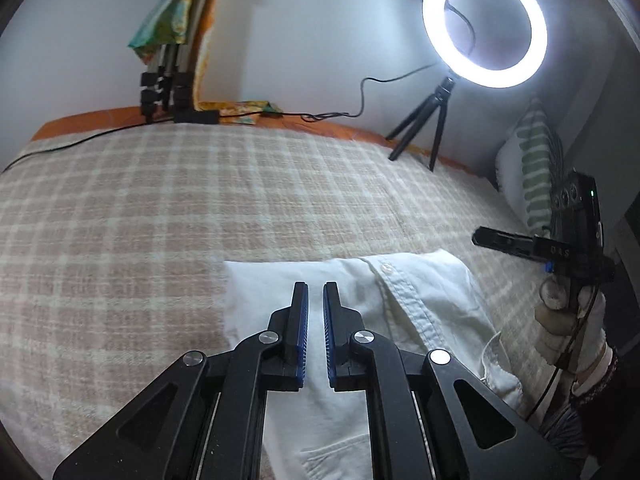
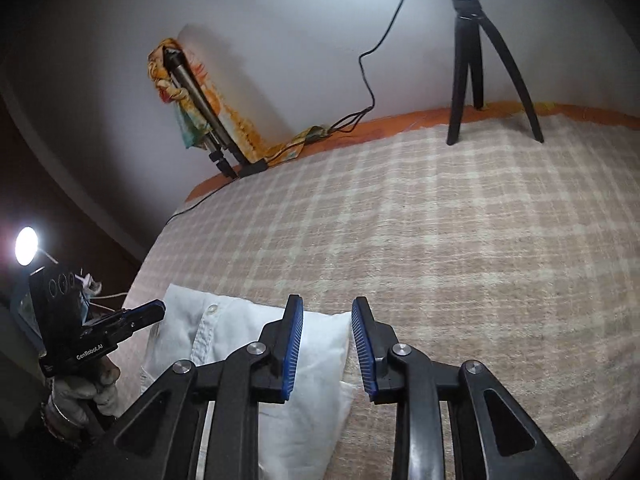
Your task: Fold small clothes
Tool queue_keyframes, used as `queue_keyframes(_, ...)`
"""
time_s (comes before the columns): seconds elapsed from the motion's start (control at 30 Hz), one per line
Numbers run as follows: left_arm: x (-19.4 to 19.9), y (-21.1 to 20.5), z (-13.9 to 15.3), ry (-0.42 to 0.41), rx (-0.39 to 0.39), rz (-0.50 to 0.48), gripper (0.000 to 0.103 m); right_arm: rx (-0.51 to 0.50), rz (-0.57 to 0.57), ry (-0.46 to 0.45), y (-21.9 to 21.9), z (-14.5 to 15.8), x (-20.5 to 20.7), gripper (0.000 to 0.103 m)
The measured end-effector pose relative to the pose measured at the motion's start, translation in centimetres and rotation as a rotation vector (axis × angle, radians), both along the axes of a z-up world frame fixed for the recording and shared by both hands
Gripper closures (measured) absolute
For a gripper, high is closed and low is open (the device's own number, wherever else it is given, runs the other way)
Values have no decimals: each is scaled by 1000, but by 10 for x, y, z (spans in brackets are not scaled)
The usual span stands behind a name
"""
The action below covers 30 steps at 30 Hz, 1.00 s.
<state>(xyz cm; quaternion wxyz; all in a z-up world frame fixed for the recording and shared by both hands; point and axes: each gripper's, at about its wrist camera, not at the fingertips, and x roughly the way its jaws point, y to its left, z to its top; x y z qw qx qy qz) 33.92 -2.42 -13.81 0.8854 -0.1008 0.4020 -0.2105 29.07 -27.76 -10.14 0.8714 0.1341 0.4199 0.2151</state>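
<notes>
While the white shirt lies partly folded on the checked blanket covering the bed, the left claw hangs over it with its blue pads nearly together, only a narrow slit showing between them and no cloth in it. The right claw is partly open and holds nothing (its left finger stands over the shirt's edge, its right over bare blanket). Behind, near the wall, a lit ring light stands on a small tripod.
</notes>
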Motion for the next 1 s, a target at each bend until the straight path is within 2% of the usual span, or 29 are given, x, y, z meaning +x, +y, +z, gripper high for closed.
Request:
queue_keyframes(0.07,3,3,-3,12,-12,8,97,35,33,25,0,-4,1,73)
queue_keyframes(0.13,5,0,-7,25,-7,11,97,4,70,53,12,-11,4,68)
queue_keyframes(0.2,4,-3,-10,33,-3,5,97,-31,74,93,21,-22,8,68)
queue_keyframes(0.3,1,-8,-11,26,19,-8,97,79,54,189,15,-41,18,67)
queue_keyframes(0.37,-2,-8,-13,30,33,-5,97,184,21,232,8,-52,27,75)
queue_keyframes(0.43,-2,-5,-15,31,44,7,97,285,4,234,1,-56,29,92)
queue_keyframes(0.5,-3,0,-15,11,99,39,97,225,-21,182,-1,-51,25,100)
queue_keyframes(0.6,-1,16,-18,21,135,95,97,58,-96,123,1,-46,26,101)
queue_keyframes(0.63,-1,24,-19,28,115,111,93,19,-116,116,0,-46,26,100)
queue_keyframes(0.7,-4,34,-18,34,86,127,85,26,-119,128,-6,-46,26,96)
queue_keyframes(0.73,-8,39,-15,26,71,128,78,35,-107,126,-9,-44,25,90)
queue_keyframes(0.77,-12,41,-13,23,58,125,73,26,-93,117,-11,-43,22,82)
queue_keyframes(0.8,-18,45,-11,28,35,118,63,17,-86,105,-12,-41,18,61)
queue_keyframes(0.83,-23,48,-10,37,12,111,57,13,-83,95,-12,-39,14,53)
queue_keyframes(1.0,-58,62,-22,175,-189,110,50,105,-4,136,-19,-49,-8,41)
